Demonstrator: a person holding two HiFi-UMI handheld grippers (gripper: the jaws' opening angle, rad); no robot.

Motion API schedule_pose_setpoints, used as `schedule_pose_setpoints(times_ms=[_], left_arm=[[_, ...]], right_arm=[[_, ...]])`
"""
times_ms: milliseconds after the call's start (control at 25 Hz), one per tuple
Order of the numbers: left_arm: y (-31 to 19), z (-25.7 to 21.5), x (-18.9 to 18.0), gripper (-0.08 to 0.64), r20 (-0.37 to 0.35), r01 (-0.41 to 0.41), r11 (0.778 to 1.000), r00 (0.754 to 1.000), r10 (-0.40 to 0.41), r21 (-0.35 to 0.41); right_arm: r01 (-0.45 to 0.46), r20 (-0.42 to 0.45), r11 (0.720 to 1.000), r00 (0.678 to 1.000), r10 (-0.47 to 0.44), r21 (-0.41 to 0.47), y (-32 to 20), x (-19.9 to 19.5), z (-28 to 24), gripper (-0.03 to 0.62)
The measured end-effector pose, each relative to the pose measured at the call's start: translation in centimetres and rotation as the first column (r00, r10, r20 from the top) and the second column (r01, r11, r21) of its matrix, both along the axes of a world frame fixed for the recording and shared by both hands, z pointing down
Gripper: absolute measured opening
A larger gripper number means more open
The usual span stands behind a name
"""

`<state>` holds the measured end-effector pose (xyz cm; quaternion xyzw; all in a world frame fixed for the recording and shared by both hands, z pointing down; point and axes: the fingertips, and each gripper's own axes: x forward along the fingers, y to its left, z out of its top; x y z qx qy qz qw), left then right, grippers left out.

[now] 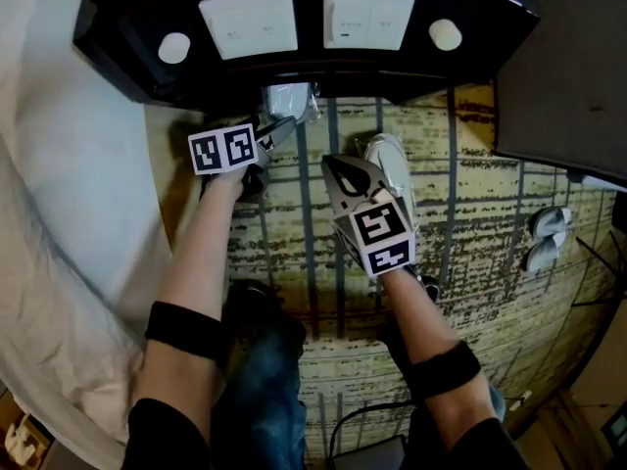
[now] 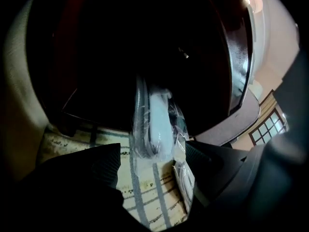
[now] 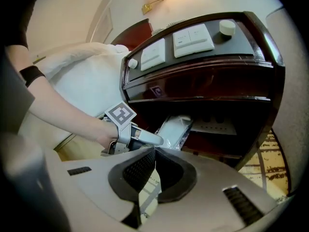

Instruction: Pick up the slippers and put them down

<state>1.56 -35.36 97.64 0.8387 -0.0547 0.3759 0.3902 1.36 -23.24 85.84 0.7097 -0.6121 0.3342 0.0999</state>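
A pair of white slippers in a clear plastic bag point(image 1: 290, 99) leans out of the dark nightstand's point(image 1: 127, 57) low shelf onto the carpet. In the left gripper view the bag point(image 2: 157, 122) stands on edge just ahead of my left gripper point(image 2: 152, 158), whose jaws stand open on either side of its lower end; the pads do not press on it. From the head view, the left gripper point(image 1: 279, 130) points at the bag. My right gripper point(image 1: 335, 167) is shut and holds nothing, to the right of the bag. In the right gripper view its closed jaws point(image 3: 154, 151) point toward the bag point(image 3: 176, 129) and the left gripper point(image 3: 137, 137).
A white shoe point(image 1: 390, 160) lies on the patterned carpet point(image 1: 470, 194) beside the right gripper. Another white pair point(image 1: 547, 238) sits at the far right. White bedding point(image 1: 59, 213) fills the left side. Switch panels point(image 1: 248, 23) top the nightstand.
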Motion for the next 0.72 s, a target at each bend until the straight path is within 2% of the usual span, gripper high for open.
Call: schedule_pose_setpoints(times_ms=[160, 320, 360, 440, 480, 720], left_arm=[[-0.3, 0.3, 1.8, 0.420, -0.040, 0.003, 0.999, 0.999, -0.004, -0.032], [0.0, 1.1, 2.6, 0.405, -0.044, -0.013, 0.999, 0.999, 0.011, -0.049], [-0.1, 1.1, 2.6, 0.359, -0.047, -0.007, 0.999, 0.999, 0.005, -0.050], [-0.2, 0.8, 2.6, 0.192, -0.071, 0.011, 0.998, 0.997, -0.015, -0.062], [-0.2, 0.6, 2.7, 0.161, -0.091, 0.017, 0.997, 0.996, -0.024, -0.075], [0.6, -0.6, 2.1, 0.112, -0.164, 0.013, 0.993, 0.986, -0.032, -0.114]], right_arm=[[-0.010, 0.017, 1.000, 1.000, 0.010, -0.006, 0.4, -0.3, 1.3, 0.002], [-0.017, 0.022, 1.000, 1.000, 0.017, 0.001, 0.4, -0.1, 1.6, 0.002], [-0.020, 0.023, 1.000, 1.000, 0.019, 0.005, 0.3, 0.0, 1.6, 0.002], [-0.021, 0.022, 1.000, 1.000, 0.021, 0.008, 0.3, 0.2, 1.6, 0.002], [-0.021, 0.021, 1.000, 1.000, 0.021, 0.008, 0.4, 0.3, 1.6, 0.002], [-0.025, 0.028, 1.000, 0.999, 0.025, 0.005, 1.2, 0.4, 1.7, 0.002]])
